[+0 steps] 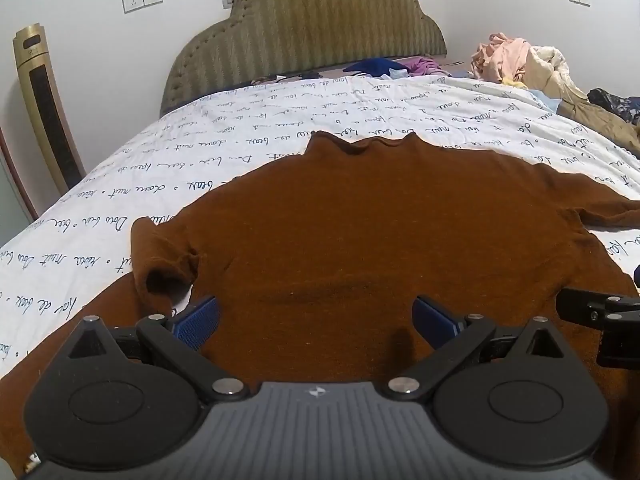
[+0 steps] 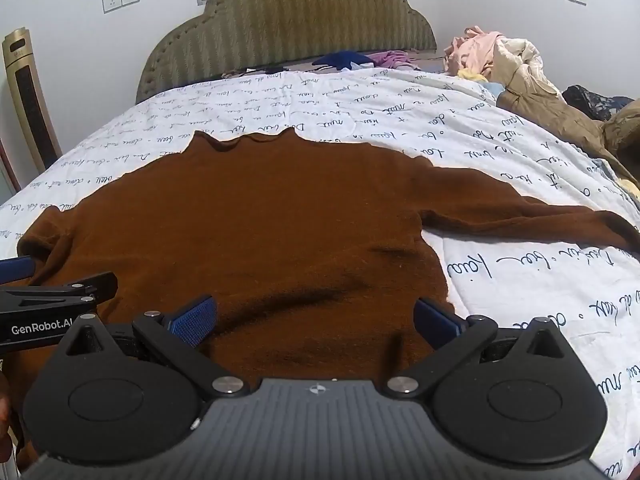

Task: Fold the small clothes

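Note:
A brown long-sleeved sweater [image 1: 360,216] lies flat on the white script-printed bedspread [image 1: 224,128], collar towards the headboard. It also shows in the right wrist view [image 2: 256,216]. Its left sleeve [image 1: 164,256] is bunched and folded in; its right sleeve [image 2: 532,216] stretches out to the right. My left gripper [image 1: 316,320] is open and empty over the sweater's lower left part. My right gripper [image 2: 316,320] is open and empty over the lower right part, near the side edge. Each gripper's body shows at the edge of the other's view.
A padded olive headboard [image 1: 304,28] stands at the far end. A heap of pink, cream and tan clothes [image 2: 516,76] lies at the far right of the bed, with blue and purple garments [image 2: 360,60] by the headboard. A gold tower fan [image 1: 44,108] stands at left.

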Available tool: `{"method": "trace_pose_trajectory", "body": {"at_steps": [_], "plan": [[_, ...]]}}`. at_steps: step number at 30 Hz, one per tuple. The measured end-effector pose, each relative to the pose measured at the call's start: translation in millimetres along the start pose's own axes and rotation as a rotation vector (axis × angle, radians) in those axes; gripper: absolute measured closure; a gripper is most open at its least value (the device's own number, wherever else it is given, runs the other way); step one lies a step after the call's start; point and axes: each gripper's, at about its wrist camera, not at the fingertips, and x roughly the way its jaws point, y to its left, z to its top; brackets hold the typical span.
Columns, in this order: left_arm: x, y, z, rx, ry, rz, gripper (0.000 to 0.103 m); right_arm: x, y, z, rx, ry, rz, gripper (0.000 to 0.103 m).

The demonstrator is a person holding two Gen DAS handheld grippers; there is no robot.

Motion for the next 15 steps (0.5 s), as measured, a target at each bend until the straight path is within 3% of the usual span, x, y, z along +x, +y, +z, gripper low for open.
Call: {"method": "trace_pose_trajectory", "body": {"at_steps": [15], "plan": [[8.5, 4.6, 0.1, -0.036, 0.040, 0.020, 0.000, 1.3, -8.0, 0.9, 0.020, 0.002, 0.006, 0.000]]}}
